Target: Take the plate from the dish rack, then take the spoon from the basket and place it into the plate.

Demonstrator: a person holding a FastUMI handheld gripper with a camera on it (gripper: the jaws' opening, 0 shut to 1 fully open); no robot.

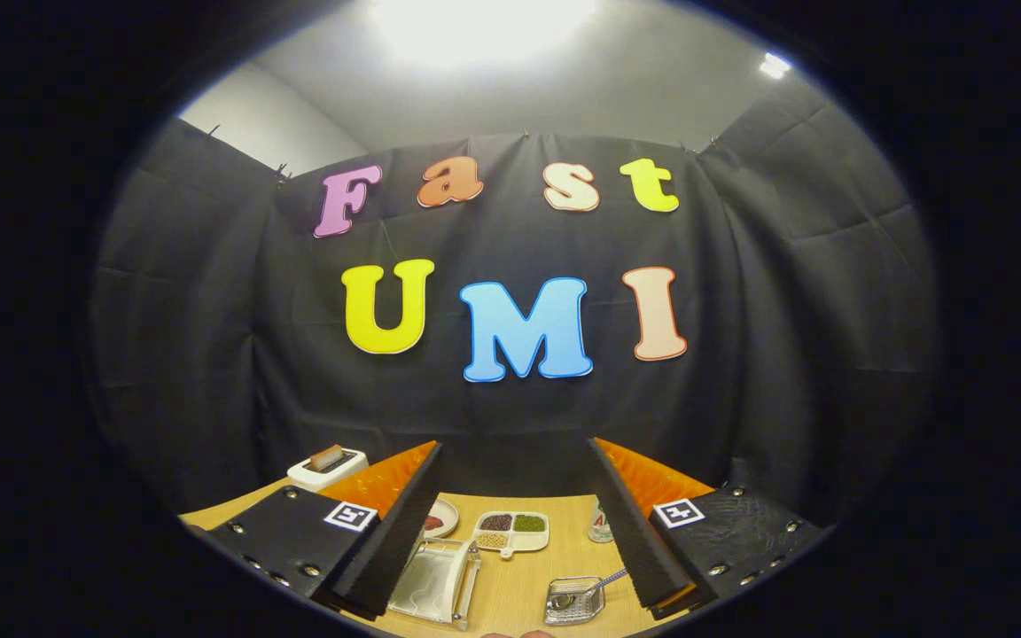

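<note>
While the jaws [510, 540] stand wide apart with nothing between them, the whole job lies ahead, and the first step is reaching the plate. Nearest, between the fingers and low on the counter [524, 580], sit two things: the rack [435, 580] close by the left finger, with the plate [426, 583] lying in it, pale and shiny, and the basket [574, 600] close by the right finger, a small wire one with the spoon [604, 582] resting in it, its handle slanting up toward that finger. The two are apart, with bare wood between.

To do this step well, the gripper probably needs to tip down and swing left, since it now looks mostly at the wall rather than the counter. A grip on the plate's near rim seems the safest bet; how the plate rests in the rack is hard to tell from here, so a slow approach is wise.

Farther off, a divided tray [510, 532] of seeds sits mid-counter, a small dish [440, 517] to its left partly behind the left finger, and a can [600, 525] to its right. A toaster [326, 467] stands at the far left by the wall.
</note>
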